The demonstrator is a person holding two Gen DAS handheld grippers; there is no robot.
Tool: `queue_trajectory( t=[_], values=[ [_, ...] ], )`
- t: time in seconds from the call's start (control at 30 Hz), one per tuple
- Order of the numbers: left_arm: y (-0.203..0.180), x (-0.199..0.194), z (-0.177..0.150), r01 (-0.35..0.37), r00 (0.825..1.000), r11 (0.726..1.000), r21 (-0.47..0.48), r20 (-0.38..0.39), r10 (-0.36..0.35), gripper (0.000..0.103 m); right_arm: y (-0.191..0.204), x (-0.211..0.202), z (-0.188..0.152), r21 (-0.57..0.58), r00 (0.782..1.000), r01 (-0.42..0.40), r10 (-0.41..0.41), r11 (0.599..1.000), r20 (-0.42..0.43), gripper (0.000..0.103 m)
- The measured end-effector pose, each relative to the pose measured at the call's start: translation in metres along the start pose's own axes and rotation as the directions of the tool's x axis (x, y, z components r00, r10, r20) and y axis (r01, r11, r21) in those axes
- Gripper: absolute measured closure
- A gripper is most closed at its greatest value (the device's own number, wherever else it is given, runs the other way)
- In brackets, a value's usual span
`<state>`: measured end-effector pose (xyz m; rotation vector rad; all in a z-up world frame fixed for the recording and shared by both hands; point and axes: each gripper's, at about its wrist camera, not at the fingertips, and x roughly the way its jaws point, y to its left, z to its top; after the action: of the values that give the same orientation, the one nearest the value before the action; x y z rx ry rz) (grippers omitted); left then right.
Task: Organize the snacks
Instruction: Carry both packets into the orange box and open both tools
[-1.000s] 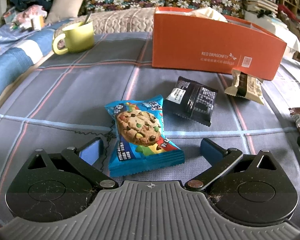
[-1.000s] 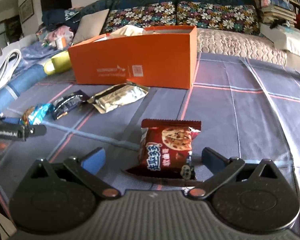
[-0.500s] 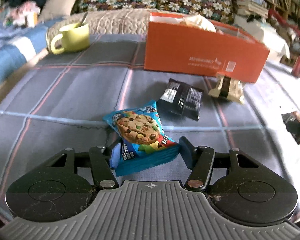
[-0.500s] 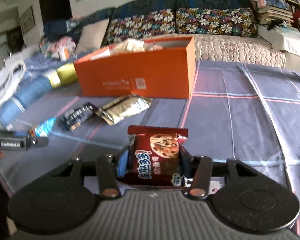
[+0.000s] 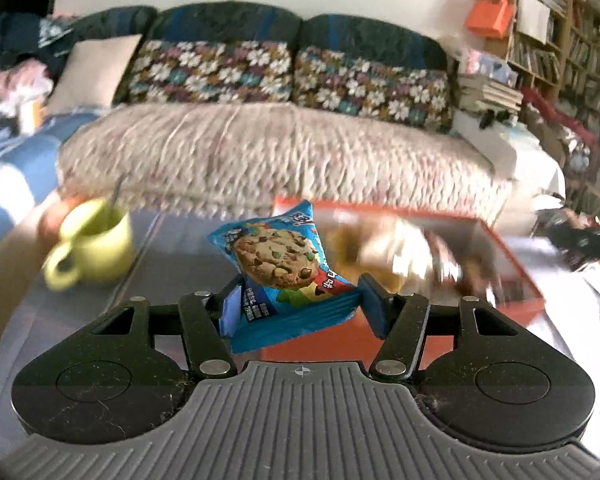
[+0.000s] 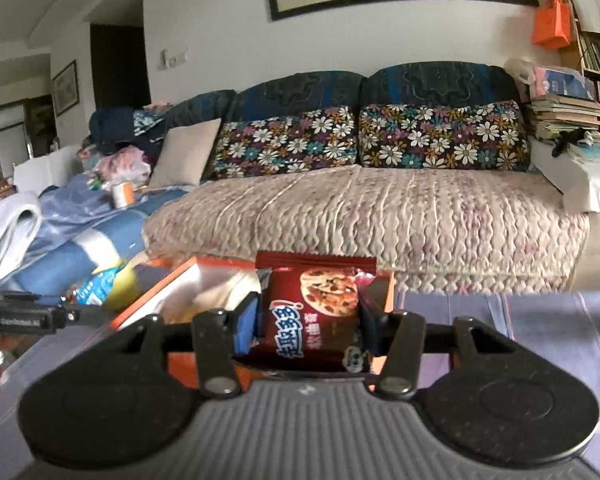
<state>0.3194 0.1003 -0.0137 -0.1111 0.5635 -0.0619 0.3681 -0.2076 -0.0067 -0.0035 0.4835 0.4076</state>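
While each tool (image 5: 296,304) (image 6: 308,322) grips a cookie packet (image 5: 278,264) (image 6: 316,304), the orange box (image 5: 512,276) lies open beneath.

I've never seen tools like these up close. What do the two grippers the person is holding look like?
Both look alike. The left gripper and right gripper each have a ribbed grey body, two round black discs at the sides, black link bars with silver rivets, and blue pads on the fingers. Dust and scratches mark the discs.

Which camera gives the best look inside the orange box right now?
The left wrist view: it looks down into the orange box, though its contents are motion-blurred. The right wrist view shows only the rim and a slice of interior, mostly blocked by the red cookie packet.
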Motion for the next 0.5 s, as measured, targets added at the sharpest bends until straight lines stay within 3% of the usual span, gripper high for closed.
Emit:
queue_trajectory(
  t=[0.2,0.3,0.4,0.47,0.5],
  values=[
    [-0.013,0.075,0.022,-0.015,0.999,0.999,0.041,-0.036,0.016,0.071,-0.016,0.070,-0.009,0.006,0.996,0.007,-0.007,1.000,-0.085,0.049],
    [-0.013,0.100,0.013,-0.029,0.996,0.999,0.028,-0.089,0.031,0.063,-0.013,0.079,-0.017,0.032,0.995,-0.015,0.018,0.999,-0.097,0.033],
    [-0.011,0.080,0.004,-0.012,0.998,0.999,0.033,-0.056,0.014,0.055,-0.005,0.052,-0.015,0.024,0.999,-0.037,0.037,0.999,-0.034,0.020],
    [-0.009,0.053,-0.003,-0.024,1.000,0.999,0.049,-0.011,0.025,0.041,0.002,0.026,-0.016,0.008,0.999,-0.031,0.031,0.999,0.019,0.001],
    [-0.007,0.038,-0.008,-0.034,0.999,0.998,0.057,0.009,0.034,0.034,0.004,0.009,-0.019,0.011,0.999,-0.031,0.031,0.999,0.044,0.001]
  ],
)
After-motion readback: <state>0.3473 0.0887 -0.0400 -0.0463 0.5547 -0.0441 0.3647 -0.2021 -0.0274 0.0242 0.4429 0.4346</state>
